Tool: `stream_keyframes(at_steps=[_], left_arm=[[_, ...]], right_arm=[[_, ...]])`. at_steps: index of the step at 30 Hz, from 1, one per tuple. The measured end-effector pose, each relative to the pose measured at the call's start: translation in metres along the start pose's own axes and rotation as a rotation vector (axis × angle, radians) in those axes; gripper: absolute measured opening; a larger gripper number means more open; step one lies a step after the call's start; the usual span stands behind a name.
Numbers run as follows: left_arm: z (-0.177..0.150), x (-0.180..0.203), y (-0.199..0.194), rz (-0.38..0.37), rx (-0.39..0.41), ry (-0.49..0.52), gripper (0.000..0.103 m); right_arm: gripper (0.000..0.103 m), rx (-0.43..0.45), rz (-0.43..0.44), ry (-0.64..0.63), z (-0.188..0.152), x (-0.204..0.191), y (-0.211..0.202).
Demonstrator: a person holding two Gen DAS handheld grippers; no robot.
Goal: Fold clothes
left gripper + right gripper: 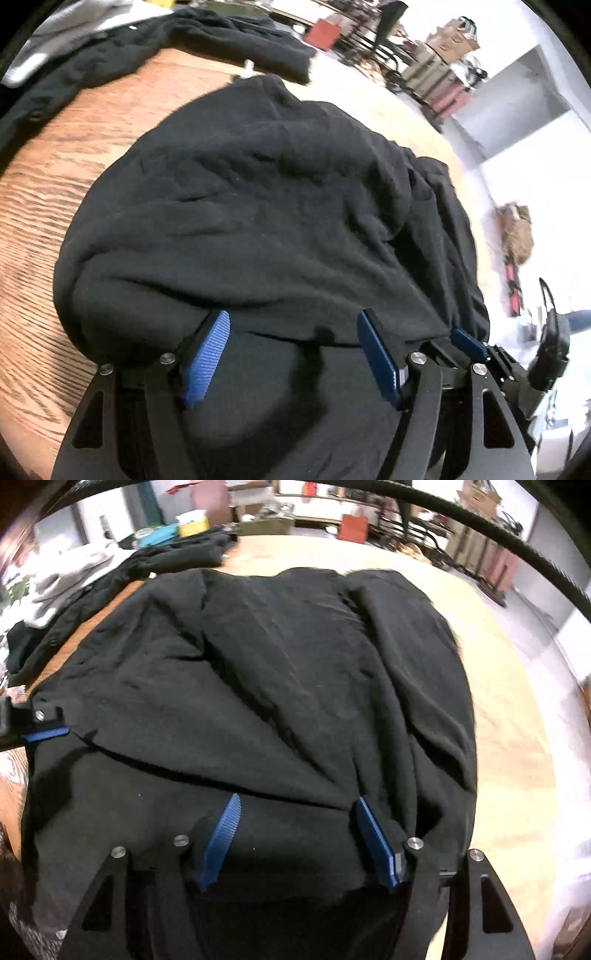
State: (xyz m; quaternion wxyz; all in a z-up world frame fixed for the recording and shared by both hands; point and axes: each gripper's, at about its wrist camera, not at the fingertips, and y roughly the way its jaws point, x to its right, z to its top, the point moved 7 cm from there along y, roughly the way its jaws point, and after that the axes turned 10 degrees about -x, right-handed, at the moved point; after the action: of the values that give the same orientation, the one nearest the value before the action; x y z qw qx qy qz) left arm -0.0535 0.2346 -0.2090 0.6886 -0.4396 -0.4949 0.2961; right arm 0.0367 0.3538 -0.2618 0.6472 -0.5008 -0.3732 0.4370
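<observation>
Black garment [258, 206]: lies spread and rumpled on the wooden surface [48, 206], doubled over itself, with a folded edge running across its near part. Taken as landmark for all entries below

Left gripper [293, 356]: poised over the near edge of the black garment, pointing steeply down. Blue ribbed fingers [207, 358] stand apart, open; cloth shows in the gap between them, but the pads do not press on it

Right gripper [297, 840]: likewise over the near edge of the black garment, to the right of the left gripper. Fingers [221, 838] spread, nothing pinched; the fold line passes just beyond their tips. The left gripper's blue tip appears at the garment's left margin in the right wrist view

Second dark garment [236, 40]: on the surface beyond the black garment, at its far left, apart from it

Pale cloth [70, 576]: heaped further left of the second dark garment

Background: cluttered room beyond the far edge of the surface, blurred
</observation>
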Motion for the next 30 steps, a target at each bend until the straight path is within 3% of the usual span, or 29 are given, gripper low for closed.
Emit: stream_keyframes(at_steps=[9,11,15,20,30], left_arm=[[-0.001,0.031,0.015,-0.155,-0.110,0.062,0.072],[0.005,0.030,0.016,-0.143,-0.098,0.054,0.072],[-0.003,0.026,0.009,-0.125,-0.084,0.042,0.072],[-0.015,0.022,0.000,-0.084,-0.067,0.057,0.072],[-0.004,0.006,-0.004,-0.078,-0.037,0.034,0.072]], right_arm=[[0.068,-0.088,-0.096,0.053,-0.059,0.036,-0.025],[0.068,-0.101,-0.116,0.055,-0.068,0.038,-0.031],[0.067,-0.055,-0.085,0.058,-0.064,0.031,-0.051],[0.069,0.017,-0.059,-0.006,-0.035,0.007,-0.065],[0.072,0.023,-0.056,-0.099,0.013,-0.052,-0.021]])
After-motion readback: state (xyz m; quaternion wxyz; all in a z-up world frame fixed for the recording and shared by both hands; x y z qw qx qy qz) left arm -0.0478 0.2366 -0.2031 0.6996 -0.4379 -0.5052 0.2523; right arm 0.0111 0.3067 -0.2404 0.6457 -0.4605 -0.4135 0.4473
